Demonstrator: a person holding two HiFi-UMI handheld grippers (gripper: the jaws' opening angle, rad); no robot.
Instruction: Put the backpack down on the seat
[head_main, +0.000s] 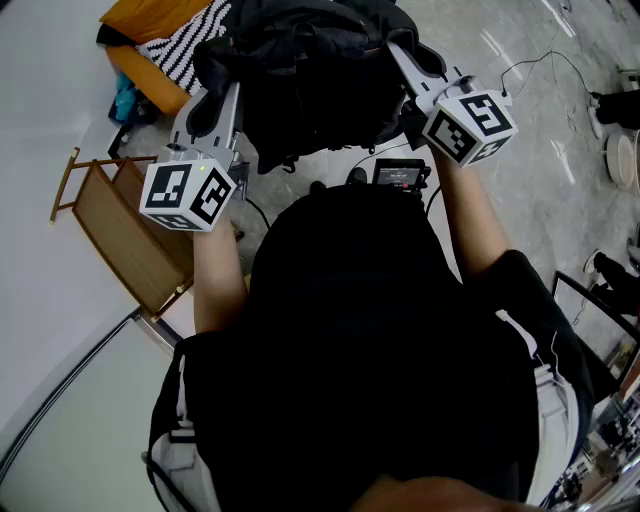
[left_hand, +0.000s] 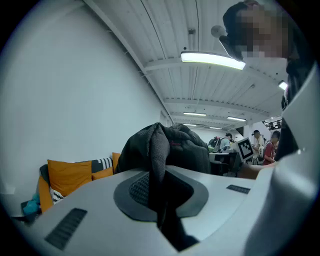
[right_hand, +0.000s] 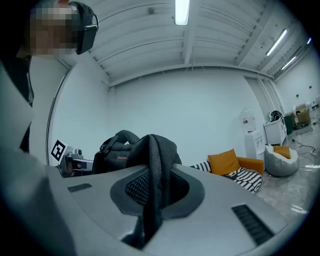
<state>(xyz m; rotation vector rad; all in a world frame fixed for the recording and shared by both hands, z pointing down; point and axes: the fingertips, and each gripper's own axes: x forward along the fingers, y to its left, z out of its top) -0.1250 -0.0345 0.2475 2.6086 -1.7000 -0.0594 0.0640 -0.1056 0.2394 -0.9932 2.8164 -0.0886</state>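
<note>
I hold a black backpack (head_main: 310, 70) in the air in front of the person's chest, between the two grippers. My left gripper (head_main: 222, 97) is shut on a mesh shoulder strap (left_hand: 156, 160); the bag's body (left_hand: 185, 150) bulges just beyond its jaws. My right gripper (head_main: 400, 55) is shut on the other mesh strap (right_hand: 156, 165), with the bag (right_hand: 112, 150) behind it. An orange sofa (head_main: 150, 35) with a striped cushion (head_main: 185, 35) stands past the bag at the upper left. A wooden folding chair (head_main: 125, 235) stands below my left gripper, by the wall.
A white wall (head_main: 40, 120) runs along the left. Cables (head_main: 530, 65) trail over the grey floor at the right, near white objects (head_main: 622, 155). A water dispenser (right_hand: 248, 127) and a beanbag (right_hand: 280, 159) stand further off. People stand at desks (left_hand: 260, 145) in the background.
</note>
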